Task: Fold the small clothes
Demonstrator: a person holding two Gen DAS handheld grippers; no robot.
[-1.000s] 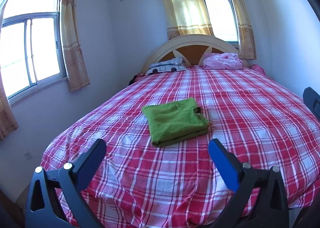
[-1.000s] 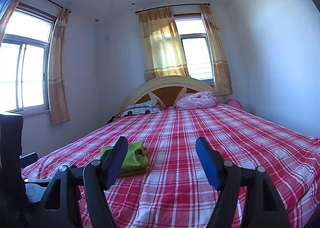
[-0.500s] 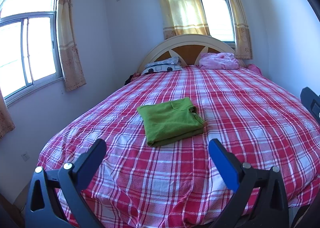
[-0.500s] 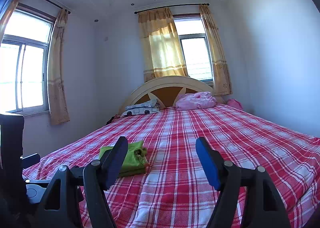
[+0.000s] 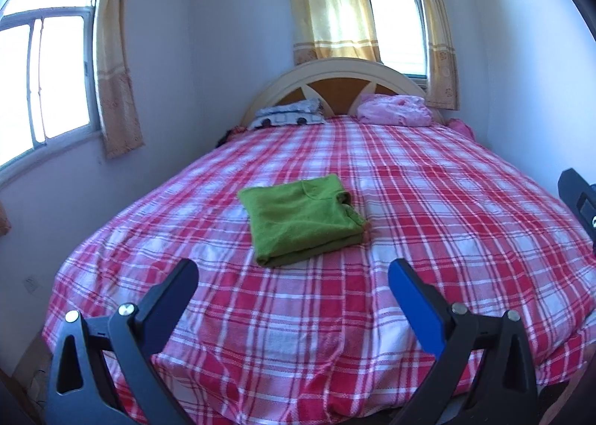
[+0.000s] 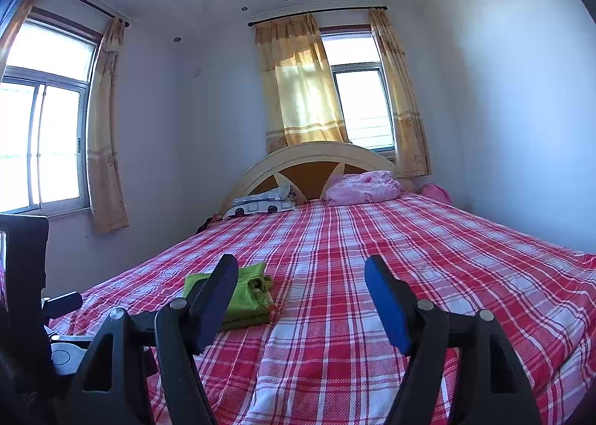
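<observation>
Green garment (image 5: 303, 218) folded on bed (image 5: 428, 208) as before, both grippers' fingers (image 5: 413, 307) (image 6: 214, 300) still spread, empty.

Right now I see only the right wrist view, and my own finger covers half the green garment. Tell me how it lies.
Observer: In the left wrist view the green garment is a folded rectangle lying flat on the plaid bedspread.
Operator: Report the left gripper.
Observer: The left gripper is open and empty, short of the garment's near edge and not touching it.
Operator: Check that near edge.
Observer: Stacked layers show along it, lined up one over the other.
</observation>
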